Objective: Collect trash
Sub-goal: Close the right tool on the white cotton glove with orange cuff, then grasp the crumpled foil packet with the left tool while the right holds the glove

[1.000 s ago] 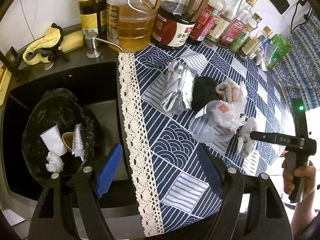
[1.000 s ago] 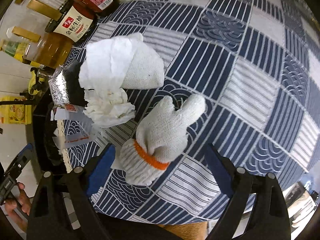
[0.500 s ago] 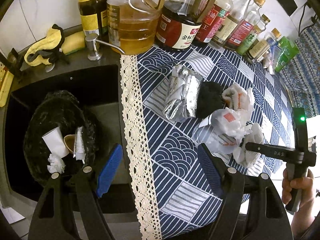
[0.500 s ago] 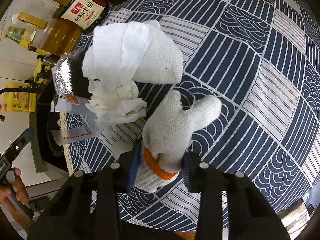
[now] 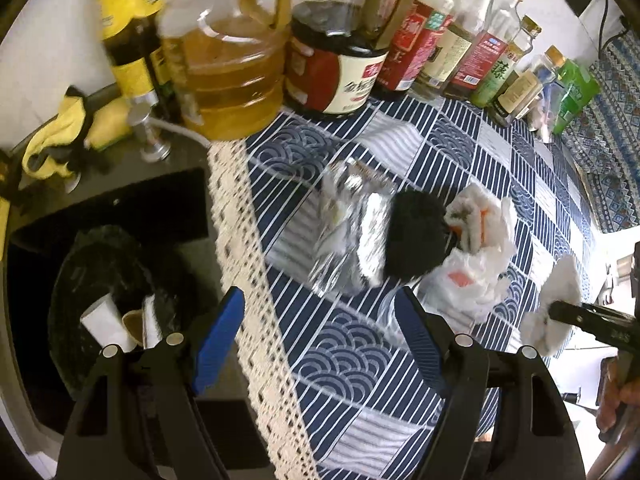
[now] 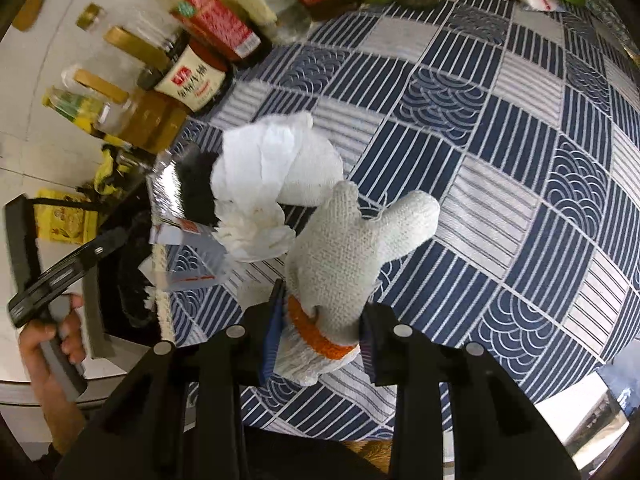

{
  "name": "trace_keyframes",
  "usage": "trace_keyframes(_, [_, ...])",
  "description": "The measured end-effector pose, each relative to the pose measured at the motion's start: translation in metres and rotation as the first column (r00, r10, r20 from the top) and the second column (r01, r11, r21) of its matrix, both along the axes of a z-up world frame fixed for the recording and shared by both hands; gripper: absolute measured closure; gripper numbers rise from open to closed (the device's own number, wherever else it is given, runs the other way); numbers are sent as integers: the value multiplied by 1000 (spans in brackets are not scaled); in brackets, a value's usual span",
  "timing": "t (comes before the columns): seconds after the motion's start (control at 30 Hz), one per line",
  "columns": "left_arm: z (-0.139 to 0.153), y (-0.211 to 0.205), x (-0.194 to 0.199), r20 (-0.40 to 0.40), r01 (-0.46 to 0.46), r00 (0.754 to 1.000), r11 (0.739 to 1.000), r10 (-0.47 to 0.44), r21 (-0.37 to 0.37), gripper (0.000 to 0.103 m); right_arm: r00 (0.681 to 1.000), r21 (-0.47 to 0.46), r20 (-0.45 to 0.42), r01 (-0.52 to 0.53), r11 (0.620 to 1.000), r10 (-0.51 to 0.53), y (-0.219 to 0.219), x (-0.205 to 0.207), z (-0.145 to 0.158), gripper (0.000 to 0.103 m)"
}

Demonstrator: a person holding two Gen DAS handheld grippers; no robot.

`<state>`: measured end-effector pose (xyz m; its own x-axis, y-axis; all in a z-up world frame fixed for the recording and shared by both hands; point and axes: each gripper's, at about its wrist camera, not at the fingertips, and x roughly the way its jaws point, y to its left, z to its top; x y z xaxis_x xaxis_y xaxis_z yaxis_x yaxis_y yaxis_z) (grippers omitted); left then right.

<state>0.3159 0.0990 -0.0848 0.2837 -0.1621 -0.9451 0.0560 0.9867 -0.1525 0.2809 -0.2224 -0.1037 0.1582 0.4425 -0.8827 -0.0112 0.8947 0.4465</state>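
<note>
Glove: my right gripper, spread around it a second ago, is now clamped on its orange cuff.
Position: it hangs just clear of the tablecloth, beside the tissue pile.
Left gripper: my jaws stand apart and empty, drifted from the bin bag toward the foil wrapper.
Meaning: I judge the glove secured and ready to carry to the bag.
</note>
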Motion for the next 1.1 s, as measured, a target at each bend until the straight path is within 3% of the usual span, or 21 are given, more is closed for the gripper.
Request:
trace_keyframes(0.27, [-8,-23,30,-1,54,999,998,-54,23,28,998,25,45,34,999,-35,-24,-18,17,69])
trace_keyframes(0.57, [-37,-30,52,-43,85,996,991,-81,103,28,998,15,32,60,998,-60,-38,-27,19,69])
trace_keyframes(0.7, [-53,-28,60,-70,78,995,992,-71,99,30,998,6,25,60,998,-60,-42,-28,18,69])
trace_keyframes(0.8, [-60,-28,62,-81,75,994,994,-68,82,36,998,4,20,61,998,-61,-45,-28,17,69])
trace_keyframes(1.1, [-61,-29,66,-66,96,994,992,-91,76,44,999,-3,12,37,999,-37,-43,-25,15,69])
